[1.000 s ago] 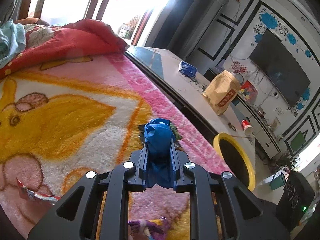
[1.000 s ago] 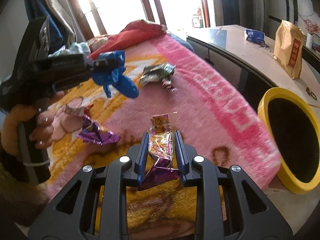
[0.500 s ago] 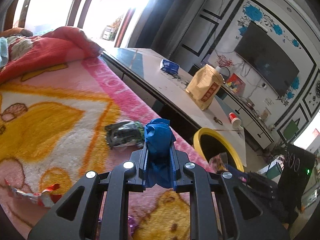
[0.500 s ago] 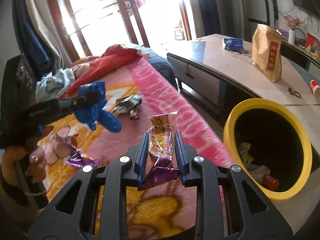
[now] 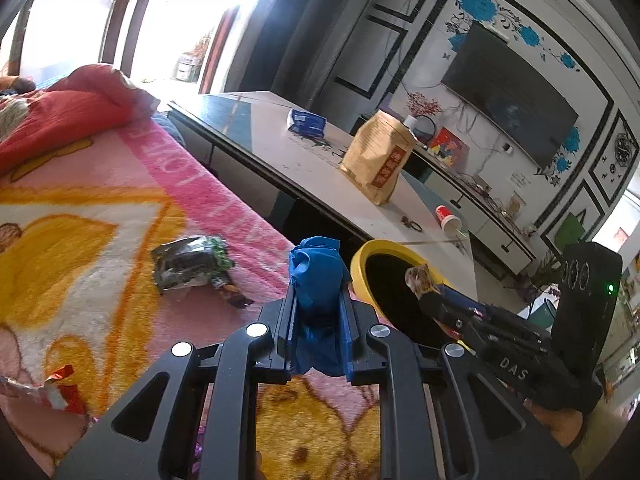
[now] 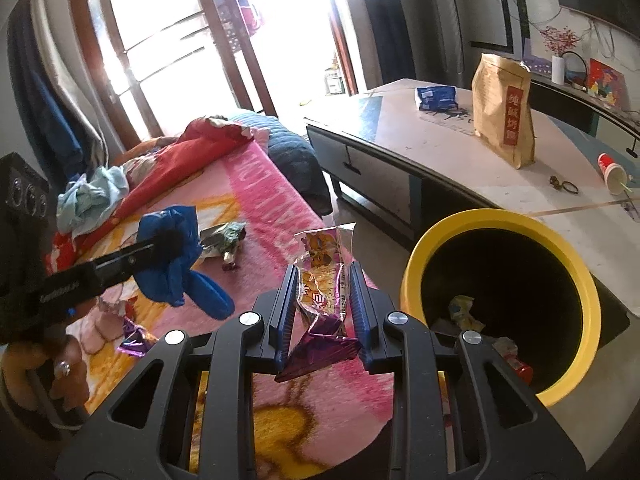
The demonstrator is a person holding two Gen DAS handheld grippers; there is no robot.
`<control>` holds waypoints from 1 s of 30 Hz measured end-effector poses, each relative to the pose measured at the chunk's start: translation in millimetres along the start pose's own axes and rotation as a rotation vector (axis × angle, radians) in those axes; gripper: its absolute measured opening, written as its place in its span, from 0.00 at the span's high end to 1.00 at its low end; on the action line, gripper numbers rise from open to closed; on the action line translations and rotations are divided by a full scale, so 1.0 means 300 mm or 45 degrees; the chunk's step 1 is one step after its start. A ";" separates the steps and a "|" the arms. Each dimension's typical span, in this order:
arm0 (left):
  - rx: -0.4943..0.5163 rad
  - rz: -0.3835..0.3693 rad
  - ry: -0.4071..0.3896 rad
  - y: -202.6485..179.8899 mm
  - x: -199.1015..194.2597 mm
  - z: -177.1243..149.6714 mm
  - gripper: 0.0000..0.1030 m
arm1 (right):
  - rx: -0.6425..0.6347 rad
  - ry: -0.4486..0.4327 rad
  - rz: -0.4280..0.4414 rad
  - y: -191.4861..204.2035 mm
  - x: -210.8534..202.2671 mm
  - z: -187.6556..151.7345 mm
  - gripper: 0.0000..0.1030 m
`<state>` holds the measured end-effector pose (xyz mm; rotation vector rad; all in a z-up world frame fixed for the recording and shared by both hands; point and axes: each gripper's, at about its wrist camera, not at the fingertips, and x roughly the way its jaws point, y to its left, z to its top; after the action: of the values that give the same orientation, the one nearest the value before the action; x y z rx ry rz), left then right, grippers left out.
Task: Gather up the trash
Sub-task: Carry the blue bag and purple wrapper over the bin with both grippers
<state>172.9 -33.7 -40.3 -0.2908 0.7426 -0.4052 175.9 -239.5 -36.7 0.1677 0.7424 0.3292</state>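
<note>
Yellow plastic forms the rim of the round black-lined trash bin [image 6: 496,216], the landmark for every position below. It stands on the floor between the pink and orange plush blanket [image 6: 276,208] and the low white-topped table [image 6: 460,148]; some scraps already lie in its bottom.

My right gripper [image 6: 322,304] is clamped on a crinkled purple and gold foil snack wrapper [image 6: 324,280], just left of the bin rim and above the blanket edge. The jaws pinch its lower half so the upper end stands free. Its long axis runs along my fingers, the torn open end pointing away from me.

My left gripper [image 5: 320,320] is clamped on a crumpled blue plastic glove or bag [image 5: 318,280]; I cannot tell which. It is held on the blanket side of the bin, farther from the rim than the wrapper, its bunched end pointing forward toward the bin and its loose tail hanging down.

Judgement: both loads are raised for transport to the bin, the wrapper closest to release. A dark green crumpled wrapper [image 5: 192,256] lies on the blanket, uncollected.
</note>
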 end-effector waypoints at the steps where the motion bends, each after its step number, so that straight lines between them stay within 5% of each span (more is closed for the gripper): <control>1: 0.007 -0.005 0.002 -0.010 0.003 -0.001 0.84 | 0.003 -0.002 -0.002 -0.004 -0.001 0.001 0.81; 30: 0.157 -0.122 0.053 -0.225 0.104 -0.005 0.84 | 0.228 -0.091 -0.213 -0.304 -0.083 0.055 0.81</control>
<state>175.6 -107.8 -33.1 -0.2026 0.7430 -0.5474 191.3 -334.1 -33.0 0.2832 0.7096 0.0964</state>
